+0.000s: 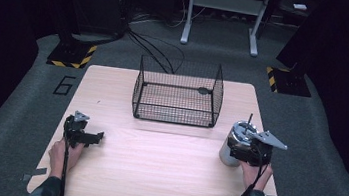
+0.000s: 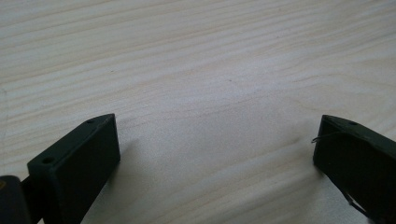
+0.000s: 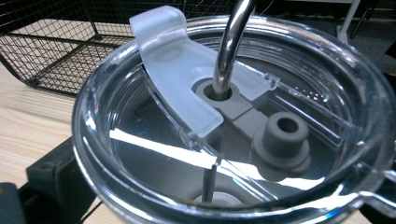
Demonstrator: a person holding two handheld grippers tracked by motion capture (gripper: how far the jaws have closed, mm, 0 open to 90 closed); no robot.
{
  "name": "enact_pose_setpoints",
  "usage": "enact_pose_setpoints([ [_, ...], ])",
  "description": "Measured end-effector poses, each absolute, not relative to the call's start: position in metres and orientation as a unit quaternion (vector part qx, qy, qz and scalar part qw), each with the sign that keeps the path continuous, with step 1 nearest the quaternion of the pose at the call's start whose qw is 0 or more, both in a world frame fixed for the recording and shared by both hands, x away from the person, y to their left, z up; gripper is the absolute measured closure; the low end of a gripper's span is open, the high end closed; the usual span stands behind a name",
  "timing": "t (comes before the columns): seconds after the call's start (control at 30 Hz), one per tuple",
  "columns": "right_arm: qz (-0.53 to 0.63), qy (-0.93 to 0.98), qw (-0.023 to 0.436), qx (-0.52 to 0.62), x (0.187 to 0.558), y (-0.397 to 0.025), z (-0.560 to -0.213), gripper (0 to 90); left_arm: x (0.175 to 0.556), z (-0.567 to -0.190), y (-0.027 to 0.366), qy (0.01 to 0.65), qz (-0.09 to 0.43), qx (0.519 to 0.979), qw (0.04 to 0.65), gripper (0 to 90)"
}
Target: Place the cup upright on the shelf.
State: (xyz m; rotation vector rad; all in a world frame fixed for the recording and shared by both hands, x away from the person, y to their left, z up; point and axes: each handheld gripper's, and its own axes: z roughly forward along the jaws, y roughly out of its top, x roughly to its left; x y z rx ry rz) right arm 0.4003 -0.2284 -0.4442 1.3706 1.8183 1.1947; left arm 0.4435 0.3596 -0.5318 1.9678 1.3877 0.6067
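Since the right gripper [image 1: 244, 152] looks clamped on the tumbler [image 1: 235, 143] near the table's right edge, lift straight, clear the basket [image 1: 178, 92] rim; left gripper [image 1: 88, 137] wide open, empty

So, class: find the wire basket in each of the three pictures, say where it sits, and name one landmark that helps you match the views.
High view: the wire basket stands at the far middle of the table, beyond both grippers.
Left gripper view: not in it; bare wood between open jaws.
Right gripper view: upper left corner, behind the cup.
Shared landmark: the cup with its metal straw, standing right of the basket in the high view.
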Motion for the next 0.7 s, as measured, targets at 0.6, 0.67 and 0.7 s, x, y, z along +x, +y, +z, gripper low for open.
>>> enact_pose_setpoints([
  [0.6,0.439,0.681,0.307,0.499,0.398,-0.2251,-0.443,3.1,0.4435,-0.5318,0.3597,0.529,0.231,0.75,0.324,0.5],
  [0.67,0.443,0.679,0.305,0.499,0.3972,-0.2246,-0.4427,3.1,0.4435,-0.5318,0.3596,0.529,0.231,0.75,0.324,0.5],
  [0.7,0.443,0.679,0.305,0.499,0.3972,-0.2246,-0.4427,3.1,0.4435,-0.5318,0.3596,0.529,0.231,0.75,0.324,0.5],
])
